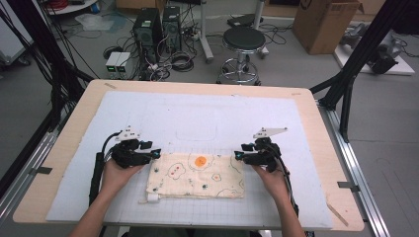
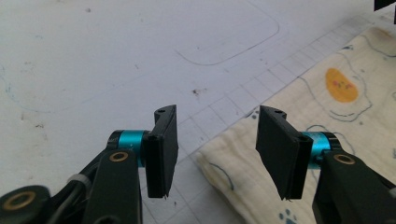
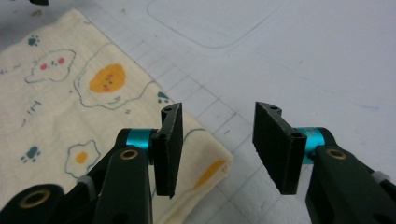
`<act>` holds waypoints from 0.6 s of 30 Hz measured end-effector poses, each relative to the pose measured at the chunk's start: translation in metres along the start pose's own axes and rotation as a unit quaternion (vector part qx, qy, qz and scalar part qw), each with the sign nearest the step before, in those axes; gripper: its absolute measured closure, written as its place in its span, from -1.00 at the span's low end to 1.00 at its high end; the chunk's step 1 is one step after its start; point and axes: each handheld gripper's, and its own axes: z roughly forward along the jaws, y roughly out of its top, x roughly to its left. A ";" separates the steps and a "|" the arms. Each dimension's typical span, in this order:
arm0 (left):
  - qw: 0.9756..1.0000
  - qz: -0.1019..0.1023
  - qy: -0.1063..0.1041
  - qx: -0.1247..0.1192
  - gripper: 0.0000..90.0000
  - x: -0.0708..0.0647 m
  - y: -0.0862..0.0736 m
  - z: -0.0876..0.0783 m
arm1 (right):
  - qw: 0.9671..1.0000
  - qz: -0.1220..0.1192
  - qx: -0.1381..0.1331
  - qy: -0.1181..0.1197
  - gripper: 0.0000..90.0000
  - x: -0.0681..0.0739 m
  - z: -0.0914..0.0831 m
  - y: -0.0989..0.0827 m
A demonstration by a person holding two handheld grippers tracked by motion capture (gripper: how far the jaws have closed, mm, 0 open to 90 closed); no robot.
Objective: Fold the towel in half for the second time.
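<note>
A folded cloth (image 1: pixel 196 175) printed with eggs and paw marks is lying flat on the white mat (image 1: pixel 207 113) covering the table (image 1: pixel 59 143), near the person's edge. The left hand-held gripper (image 1: pixel 157 153) is sitting at the cloth's far left corner and the right hand-held gripper (image 1: pixel 236 155) at its far right corner. Both sets of jaws are standing apart, each straddling its corner without pressing on it. By judgement, the cloth is already folded at least once; gripping both corners for a further fold is remaining.

The left gripper (image 2: pixel 212 154) has its jaws apart over a corner of the cream cloth (image 2: pixel 327 121) on the white mat (image 2: pixel 116 56).
</note>
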 end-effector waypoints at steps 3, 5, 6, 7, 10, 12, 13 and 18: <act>1.000 -0.006 -0.003 0.006 0.09 0.003 -0.001 0.006 | 1.000 0.006 0.012 0.005 0.27 -0.003 0.005 -0.002; 1.000 -0.011 -0.006 0.011 0.12 0.005 -0.002 0.010 | 1.000 0.009 0.018 0.012 0.30 -0.005 0.008 -0.003; 1.000 -0.014 -0.010 0.017 0.14 0.006 -0.003 0.012 | 1.000 0.012 0.022 0.016 0.31 -0.005 0.009 -0.003; 1.000 -0.017 -0.013 0.023 0.17 0.008 -0.004 0.014 | 0.999 0.012 0.025 0.018 0.32 -0.005 0.010 -0.004; 0.999 -0.024 -0.017 0.040 0.28 0.009 -0.007 0.019 | 0.999 0.012 0.032 0.023 0.36 -0.006 0.014 -0.004; 0.999 -0.020 -0.012 0.047 0.34 0.007 -0.008 0.021 | 0.999 0.010 0.035 0.021 0.39 -0.006 0.015 -0.004; 0.999 -0.016 -0.011 0.047 0.36 0.006 -0.007 0.021 | 0.999 0.009 0.038 0.019 0.41 -0.006 0.015 -0.005; 0.998 -0.014 -0.016 0.051 0.51 0.005 -0.007 0.021 | 0.998 0.018 0.048 0.027 0.54 -0.007 0.015 -0.006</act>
